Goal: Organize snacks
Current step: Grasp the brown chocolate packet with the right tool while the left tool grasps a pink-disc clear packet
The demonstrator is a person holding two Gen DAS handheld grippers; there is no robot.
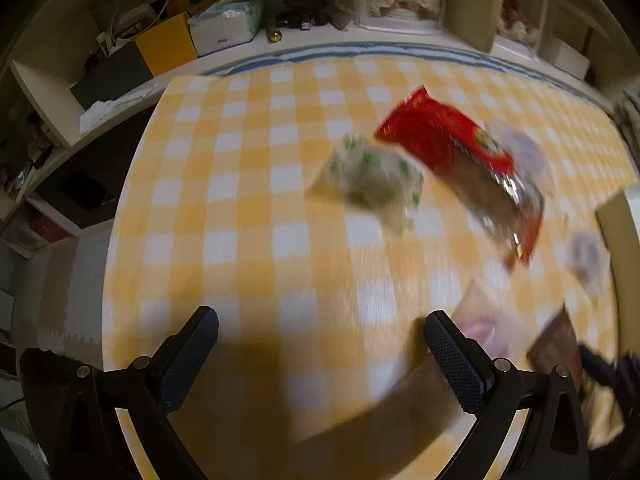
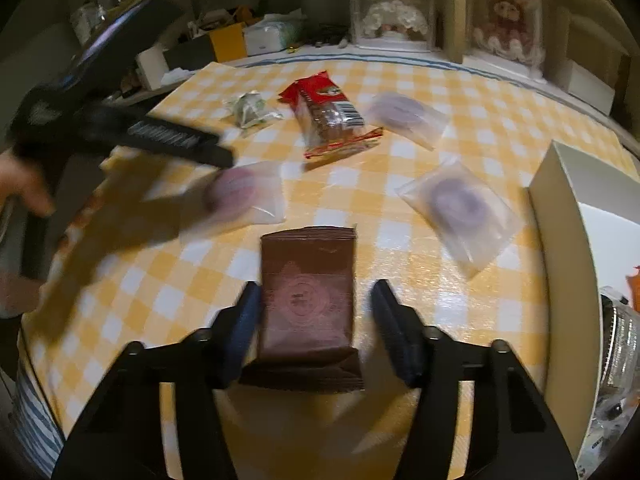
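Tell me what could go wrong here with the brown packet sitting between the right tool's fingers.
The brown packet lies flat on the checkered tablecloth; the right tool touches only one edge, so closing may push it sideways or crumple it. The left tool is blurred and near a translucent pouch, which it could knock. The white box stands close on the right, so a lifted packet might catch its wall.
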